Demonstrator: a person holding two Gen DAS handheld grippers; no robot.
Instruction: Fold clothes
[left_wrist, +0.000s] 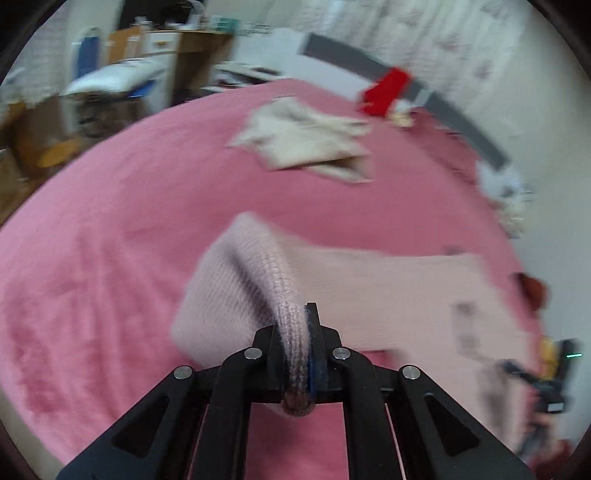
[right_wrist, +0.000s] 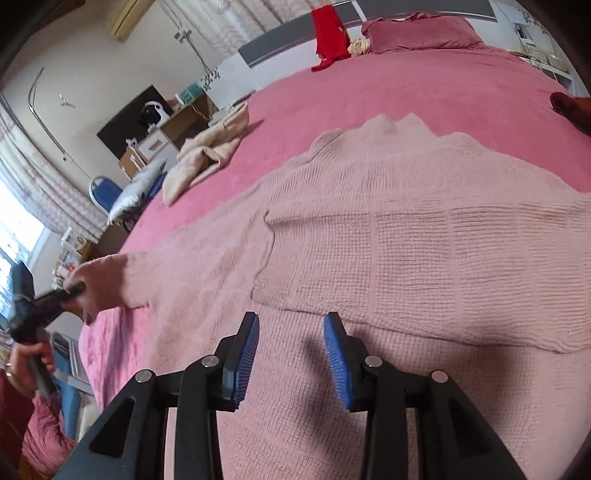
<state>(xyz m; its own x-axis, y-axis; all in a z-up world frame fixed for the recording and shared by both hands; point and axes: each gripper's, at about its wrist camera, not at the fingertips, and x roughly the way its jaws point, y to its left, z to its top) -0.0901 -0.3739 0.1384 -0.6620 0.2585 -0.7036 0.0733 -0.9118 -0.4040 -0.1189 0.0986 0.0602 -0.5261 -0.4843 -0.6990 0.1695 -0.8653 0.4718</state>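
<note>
A pale pink knitted sweater (right_wrist: 388, 236) lies spread flat on the pink bedspread (right_wrist: 406, 92), collar toward the far side. My left gripper (left_wrist: 299, 332) is shut on the ribbed cuff of its sleeve (left_wrist: 258, 273), which hangs lifted off the bed. The right wrist view shows the same left gripper (right_wrist: 75, 288) at the left edge, pinching the sleeve end, with a hand on its handle. My right gripper (right_wrist: 291, 325) hovers over the sweater's lower body. Its blue pads (right_wrist: 338, 354) stand apart with nothing between them.
A crumpled beige garment (left_wrist: 306, 140) lies farther up the bedspread (left_wrist: 129, 206). A red garment (right_wrist: 328, 37) hangs on the grey headboard beside a pink pillow (right_wrist: 421, 33). A dark red item (right_wrist: 572, 110) sits at the bed's right edge. Furniture and a chair stand beyond the left side.
</note>
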